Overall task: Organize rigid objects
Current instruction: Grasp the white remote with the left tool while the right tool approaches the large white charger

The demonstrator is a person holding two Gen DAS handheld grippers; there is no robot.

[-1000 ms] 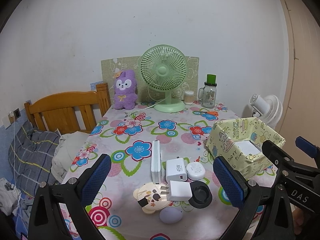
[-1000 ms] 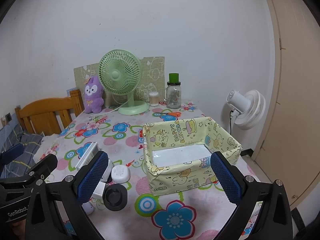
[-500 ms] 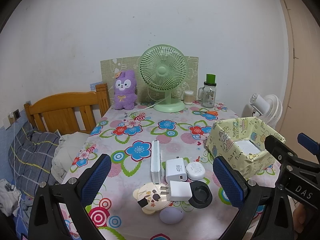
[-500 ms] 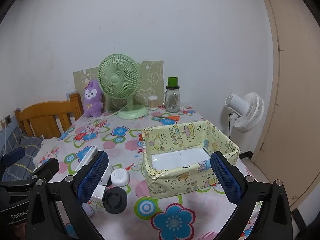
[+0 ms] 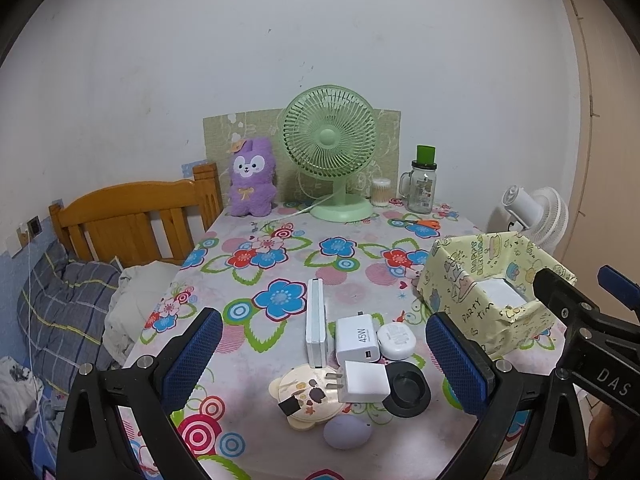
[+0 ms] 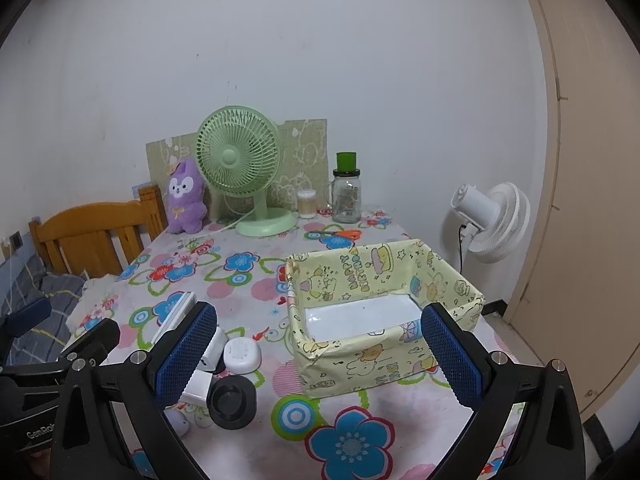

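Note:
A cluster of small objects lies near the table's front edge: a white power bank (image 5: 315, 322) on its edge, a white 45W charger (image 5: 357, 339), a second white charger (image 5: 365, 381), a white oval case (image 5: 397, 340), a black round holder (image 5: 406, 389), a cream bear-shaped piece (image 5: 305, 396) and a lilac egg (image 5: 346, 432). A yellow patterned box (image 6: 384, 312) stands open and empty to their right. My left gripper (image 5: 320, 364) is open above the cluster. My right gripper (image 6: 318, 354) is open in front of the box. Both hold nothing.
At the back stand a green desk fan (image 5: 330, 152), a purple plush (image 5: 251, 178), a cotton swab jar (image 5: 380, 192), a glass jar with green lid (image 5: 422, 184) and orange scissors (image 5: 424, 223). A wooden bed frame (image 5: 132, 224) is left, a white floor fan (image 6: 494, 220) right.
Both grippers have risen and pulled back slightly, so the table and objects sit lower in view. Nothing on the table has moved.

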